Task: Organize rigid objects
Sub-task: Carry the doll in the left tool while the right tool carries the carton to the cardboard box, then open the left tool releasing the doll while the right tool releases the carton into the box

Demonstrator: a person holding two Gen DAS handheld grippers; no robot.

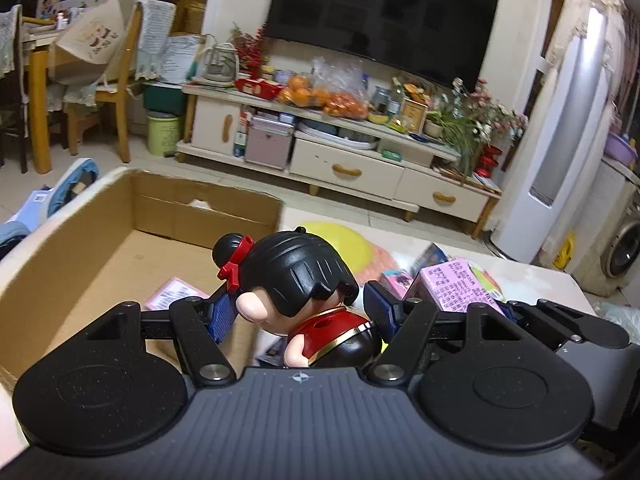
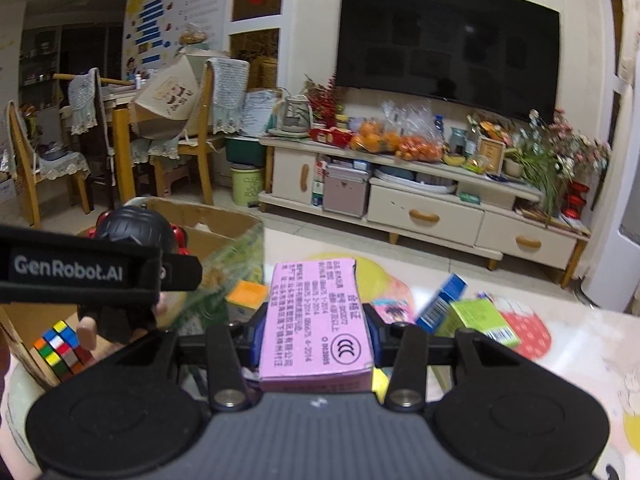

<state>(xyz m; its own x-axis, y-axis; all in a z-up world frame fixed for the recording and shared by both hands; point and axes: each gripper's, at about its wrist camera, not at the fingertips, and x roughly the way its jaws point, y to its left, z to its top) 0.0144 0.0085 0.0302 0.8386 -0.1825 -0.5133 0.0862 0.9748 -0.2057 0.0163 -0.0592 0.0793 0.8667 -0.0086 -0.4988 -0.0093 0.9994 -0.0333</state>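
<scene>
Left gripper (image 1: 298, 312) has its jaws clamped on a black-haired doll figurine (image 1: 298, 280), held above the near edge of the cardboard box (image 1: 100, 216); right gripper (image 2: 314, 326) has its jaws clamped on a pink carton (image 2: 316, 320) above the worktop (image 2: 580, 344). The top-heavy figurine could tip and slip out. In the box: a Rubik's cube (image 2: 60, 346) and a second pink carton (image 1: 174, 294).

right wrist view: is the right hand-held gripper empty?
No. The right hand-held gripper is clamped on a pink box, its blue pads pressing both long sides.
</scene>
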